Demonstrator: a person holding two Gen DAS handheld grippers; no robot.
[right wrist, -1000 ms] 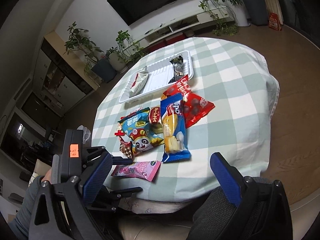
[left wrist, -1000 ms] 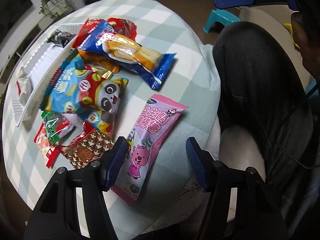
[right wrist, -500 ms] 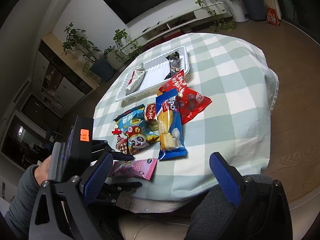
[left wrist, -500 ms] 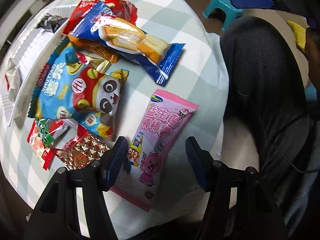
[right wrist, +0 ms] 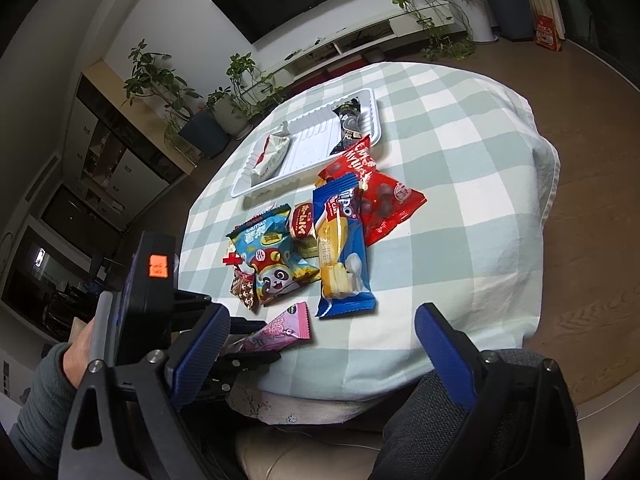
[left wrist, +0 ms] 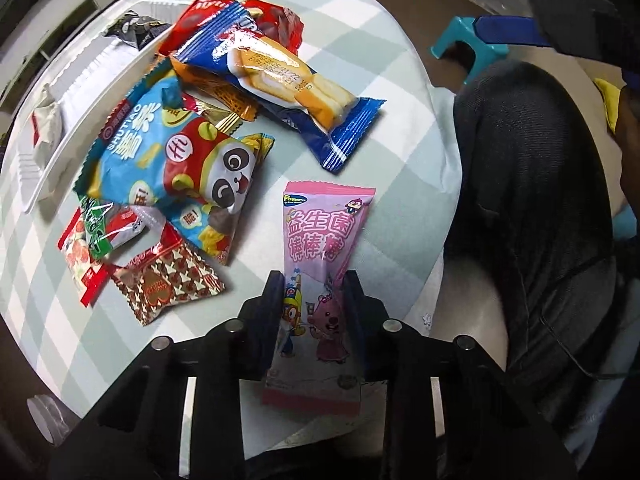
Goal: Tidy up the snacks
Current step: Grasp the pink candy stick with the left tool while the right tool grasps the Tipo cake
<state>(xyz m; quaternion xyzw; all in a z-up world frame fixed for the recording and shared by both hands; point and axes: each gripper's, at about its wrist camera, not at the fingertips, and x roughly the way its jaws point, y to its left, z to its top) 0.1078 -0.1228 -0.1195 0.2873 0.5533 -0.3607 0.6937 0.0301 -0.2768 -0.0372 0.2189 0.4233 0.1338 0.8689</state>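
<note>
The left gripper (left wrist: 313,304) pinches the pink candy packet (left wrist: 320,248) for moving toward the white tray (right wrist: 308,148) ahead, while the right gripper (right wrist: 320,344), its jaws closing slightly on nothing, waits.

My left gripper (left wrist: 314,292) covers both side edges of the pink packet (left wrist: 320,248) – its near end dips behind my fingers. The panda bag (left wrist: 176,160) buries smaller packets near the table's (right wrist: 460,184) left edge – labels unreadable.

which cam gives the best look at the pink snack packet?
Left wrist view. The pink snack packet fills the centre foreground, print legible, with the left hand-held gripper pinching its lower part. In the right wrist view only its far end shows, small; the rest is hidden behind the right gripper's finger.
</note>
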